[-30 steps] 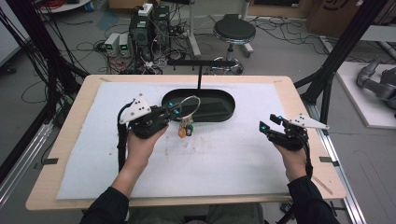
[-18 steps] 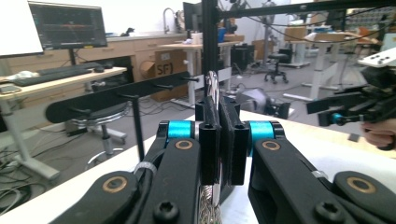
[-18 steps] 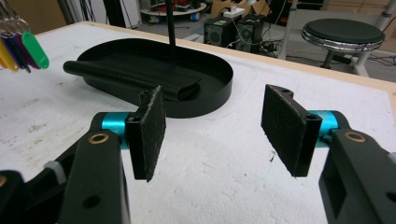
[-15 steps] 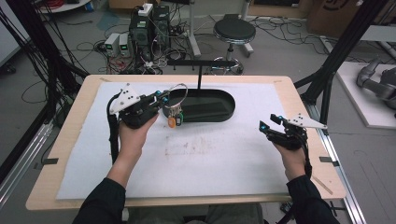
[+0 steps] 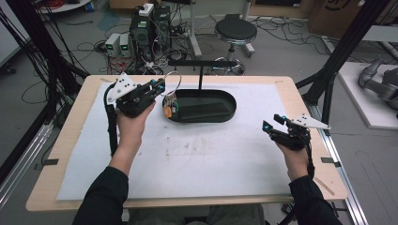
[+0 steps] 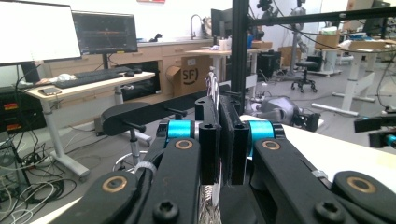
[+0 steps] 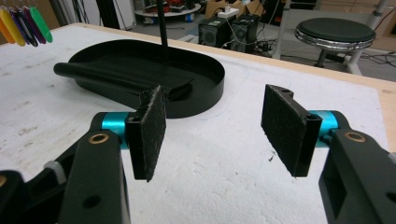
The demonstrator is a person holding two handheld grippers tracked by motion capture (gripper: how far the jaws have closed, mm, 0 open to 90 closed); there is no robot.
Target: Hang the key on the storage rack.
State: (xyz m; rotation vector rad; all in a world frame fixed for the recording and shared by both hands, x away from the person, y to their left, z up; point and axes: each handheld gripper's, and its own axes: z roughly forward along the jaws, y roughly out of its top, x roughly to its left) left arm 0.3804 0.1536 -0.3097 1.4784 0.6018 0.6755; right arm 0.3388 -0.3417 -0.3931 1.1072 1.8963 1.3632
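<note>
My left hand-held gripper [image 5: 158, 87], upper left of the high view, has its jaws pressed together on a wire ring carrying coloured key tags [image 5: 169, 105], which dangle over the left end of the black tray [image 5: 220, 112]. My right hand-held gripper [image 5: 272, 126], right of frame, hangs wide open and empty above the table [image 5: 211, 154]. I judge the tags lifted but not yet hung on the tray's stand [image 5: 202, 65].

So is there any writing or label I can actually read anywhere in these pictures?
"SF" on the cardboard box under the far bench, in the left gripper view.
The monitor shows graphs; any text there is too small to read.
The coloured key tags and the red sign are too blurred.
</note>
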